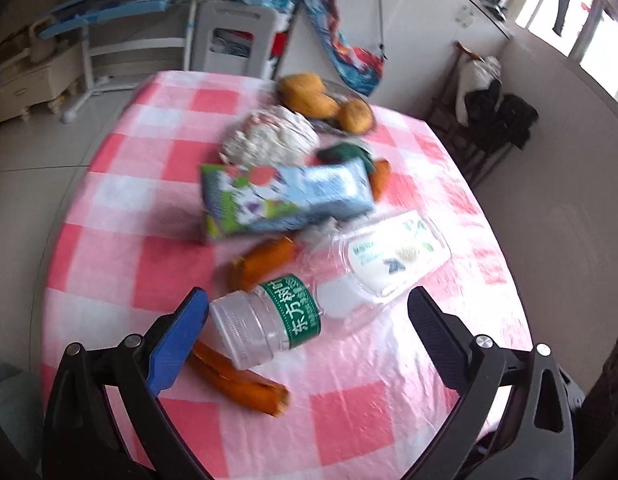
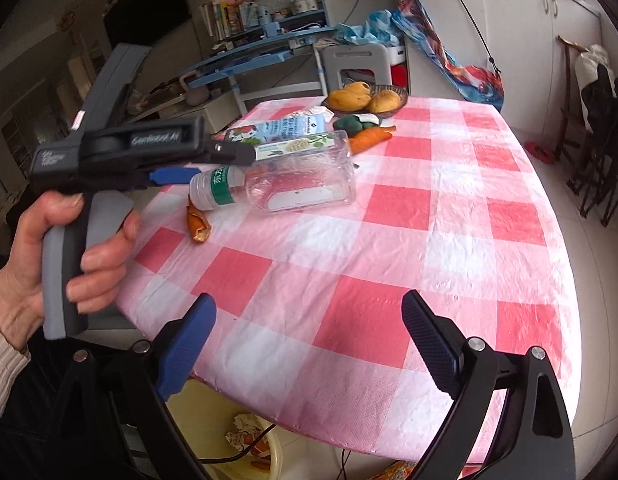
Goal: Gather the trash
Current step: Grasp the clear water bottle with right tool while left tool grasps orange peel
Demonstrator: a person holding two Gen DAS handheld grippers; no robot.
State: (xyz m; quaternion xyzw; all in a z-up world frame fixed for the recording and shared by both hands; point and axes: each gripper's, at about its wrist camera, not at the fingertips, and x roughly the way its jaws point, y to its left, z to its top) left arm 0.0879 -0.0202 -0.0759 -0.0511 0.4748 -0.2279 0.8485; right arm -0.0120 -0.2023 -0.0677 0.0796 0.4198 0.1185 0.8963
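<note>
A small clear plastic bottle with a green label (image 1: pixel 269 320) lies on its side on the pink checked tablecloth (image 1: pixel 349 408). My left gripper (image 1: pixel 309 320) is open, its fingers either side of the bottle, not touching. Orange peel pieces (image 1: pixel 237 376) lie under and behind it. A larger clear plastic jar (image 1: pixel 393 256) lies to the right, a blue and green carton (image 1: pixel 285 196) behind. In the right wrist view the left gripper (image 2: pixel 213 164) reaches the bottle (image 2: pixel 217 192) beside the jar (image 2: pixel 305 176). My right gripper (image 2: pixel 309 344) is open and empty over the table's near part.
A bowl of mangoes (image 1: pixel 325 100) stands at the far edge, with a crumpled white wrapper (image 1: pixel 269 136), a dark green lump (image 1: pixel 345 152) and a carrot-like piece (image 2: pixel 369 138) near it. A yellow bin with trash (image 2: pixel 249 444) sits on the floor below the table edge. Chairs stand at right.
</note>
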